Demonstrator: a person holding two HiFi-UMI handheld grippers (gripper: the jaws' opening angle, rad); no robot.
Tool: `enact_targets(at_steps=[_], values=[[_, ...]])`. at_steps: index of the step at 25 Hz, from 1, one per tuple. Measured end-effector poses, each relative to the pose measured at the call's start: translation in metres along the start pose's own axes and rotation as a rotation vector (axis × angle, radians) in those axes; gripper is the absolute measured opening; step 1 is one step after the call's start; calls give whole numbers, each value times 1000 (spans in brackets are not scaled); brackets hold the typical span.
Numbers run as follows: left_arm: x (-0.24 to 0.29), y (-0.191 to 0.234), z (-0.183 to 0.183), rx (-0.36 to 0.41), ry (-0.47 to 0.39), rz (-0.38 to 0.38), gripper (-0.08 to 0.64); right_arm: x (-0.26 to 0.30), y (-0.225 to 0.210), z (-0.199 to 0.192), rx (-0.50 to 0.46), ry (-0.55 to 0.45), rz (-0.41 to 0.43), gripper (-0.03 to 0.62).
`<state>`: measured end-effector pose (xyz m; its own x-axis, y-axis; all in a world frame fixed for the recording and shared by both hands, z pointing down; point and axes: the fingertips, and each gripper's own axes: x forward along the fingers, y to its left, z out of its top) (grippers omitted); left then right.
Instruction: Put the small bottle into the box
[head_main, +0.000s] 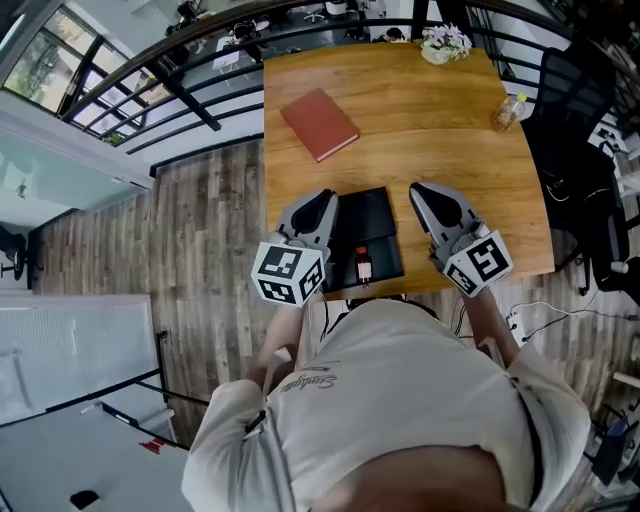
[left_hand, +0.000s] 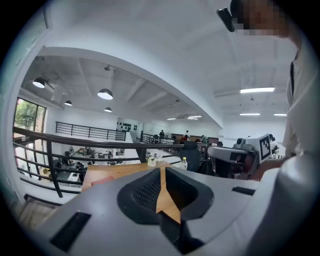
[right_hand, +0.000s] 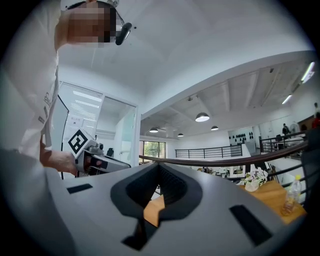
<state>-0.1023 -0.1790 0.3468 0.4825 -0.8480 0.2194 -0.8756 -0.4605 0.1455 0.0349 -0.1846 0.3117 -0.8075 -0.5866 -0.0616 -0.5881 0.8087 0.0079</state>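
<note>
In the head view a black open box lies at the near edge of the wooden table. Inside it, near its front, is a small dark bottle with a red cap. My left gripper hovers at the box's left edge, jaws shut and empty. At the box's right, my right gripper is also shut with nothing in it. Both gripper views look level across the table, with the left gripper and right gripper each closed. The box and small bottle are hidden in both.
A red book lies at the table's far left. A clear plastic bottle stands at the far right edge, and a flower pot at the back. A black railing runs behind the table. Cables lie on the floor at right.
</note>
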Motion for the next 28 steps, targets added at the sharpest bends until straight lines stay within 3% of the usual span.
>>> enact_targets(at_steps=[3, 7, 19, 28], values=[[-2, -3, 1, 20, -5, -3, 40, -5, -1, 1, -1, 0, -16, -5], [0, 4, -7, -9, 14, 28, 40, -6, -3, -1, -6, 1, -13, -6], [-3, -3, -11, -24, 17, 15, 40, -1, 5, 0, -56, -9, 25, -6], [-7, -1, -11, -65, 7, 21, 40, 0, -6, -1, -38, -15, 11, -5]])
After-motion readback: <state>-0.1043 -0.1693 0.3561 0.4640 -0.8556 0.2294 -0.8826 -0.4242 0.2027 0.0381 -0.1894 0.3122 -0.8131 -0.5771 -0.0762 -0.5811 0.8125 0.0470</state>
